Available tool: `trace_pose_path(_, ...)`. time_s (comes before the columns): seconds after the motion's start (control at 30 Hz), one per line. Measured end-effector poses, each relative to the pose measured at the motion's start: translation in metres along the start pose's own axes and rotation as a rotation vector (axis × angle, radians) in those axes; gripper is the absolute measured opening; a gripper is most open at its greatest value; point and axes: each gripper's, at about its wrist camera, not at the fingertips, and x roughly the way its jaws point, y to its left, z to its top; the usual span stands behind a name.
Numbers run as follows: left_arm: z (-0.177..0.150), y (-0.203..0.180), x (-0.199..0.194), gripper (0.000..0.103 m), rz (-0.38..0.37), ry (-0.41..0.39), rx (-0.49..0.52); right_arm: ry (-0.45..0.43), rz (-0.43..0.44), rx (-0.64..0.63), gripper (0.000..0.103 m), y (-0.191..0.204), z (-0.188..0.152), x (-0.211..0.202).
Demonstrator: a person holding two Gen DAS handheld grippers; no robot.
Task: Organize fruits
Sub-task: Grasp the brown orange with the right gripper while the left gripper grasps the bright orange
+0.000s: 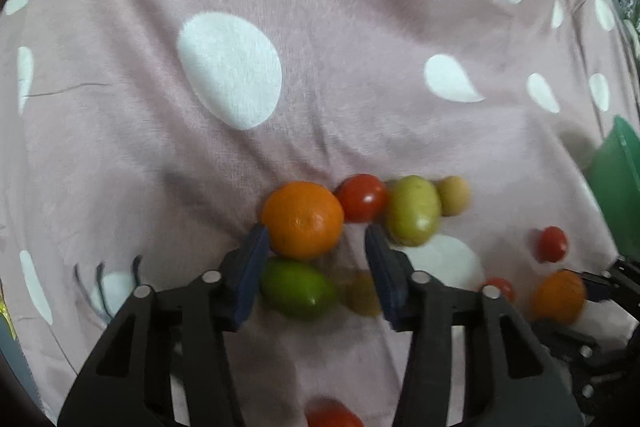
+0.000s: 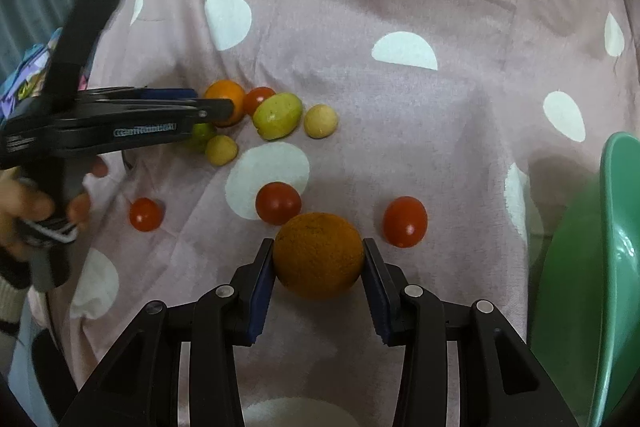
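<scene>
While my right gripper (image 2: 318, 255) clamps an orange (image 2: 318, 254), my left gripper (image 1: 316, 241) gapes over a second orange (image 1: 303, 219) mid-blanket (image 1: 320, 47).

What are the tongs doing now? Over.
Right tongs shut on dark orange. Left tongs open around bright orange. Bowl on right. Nothing in the way.

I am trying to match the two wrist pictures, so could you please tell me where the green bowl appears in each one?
Left wrist view: the green bowl sits at the far right edge, cut off by the frame.
Right wrist view: the green bowl fills the lower right edge.
Shared landmark: the orange between the right gripper pads, seen also at.
</scene>
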Motion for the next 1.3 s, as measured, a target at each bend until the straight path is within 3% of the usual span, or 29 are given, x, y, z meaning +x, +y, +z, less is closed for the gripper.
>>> trace_pose_path(0.1, 0.002, 0.002, 0.008, 0.044, 0.054, 0.011, 0.021, -0.004, 0.006, 0.008, 0.043, -0.002, 0.0, 0.002)
trace_pose_path(0.27, 0.001, 0.002, 0.004, 0.043, 0.063, 0.001, 0.027, -0.017, 0.009, 0.013, 0.043, -0.004, 0.0, 0.001)
trace_pose_path(0.47, -0.015, 0.006, -0.045, 0.038, -0.073, -0.057, -0.046, -0.032, -0.015, 0.02, 0.043, -0.006, -0.001, -0.007)
trace_pose_path(0.53, -0.024, 0.005, -0.071, 0.016, -0.113, -0.084, -0.056, -0.035, -0.027, 0.026, 0.044, -0.006, -0.002, -0.011)
trace_pose_path(0.57, -0.028, 0.004, -0.08, 0.013, -0.122, -0.096, -0.055, -0.04, -0.029, 0.031, 0.043, -0.005, -0.003, -0.015)
trace_pose_path(0.73, -0.05, -0.001, -0.101, 0.014, -0.131, -0.091, -0.039, -0.042, -0.03, 0.053, 0.044, -0.004, -0.01, -0.022)
trace_pose_path(0.87, -0.053, 0.005, -0.079, 0.032, -0.136, -0.056, -0.055, -0.05, -0.015, 0.057, 0.044, -0.002, -0.017, -0.032)
trace_pose_path(1.0, -0.057, 0.001, -0.068, 0.06, -0.117, -0.036, -0.047, -0.05, -0.011, 0.057, 0.044, -0.002, -0.021, -0.033)
trace_pose_path(1.13, -0.057, 0.007, -0.059, 0.062, -0.127, -0.024, -0.077, -0.047, -0.004, 0.063, 0.044, -0.003, -0.02, -0.03)
trace_pose_path(1.3, -0.032, 0.017, -0.046, 0.062, -0.123, -0.047, -0.107, -0.047, 0.001, 0.067, 0.043, -0.003, -0.019, -0.027)
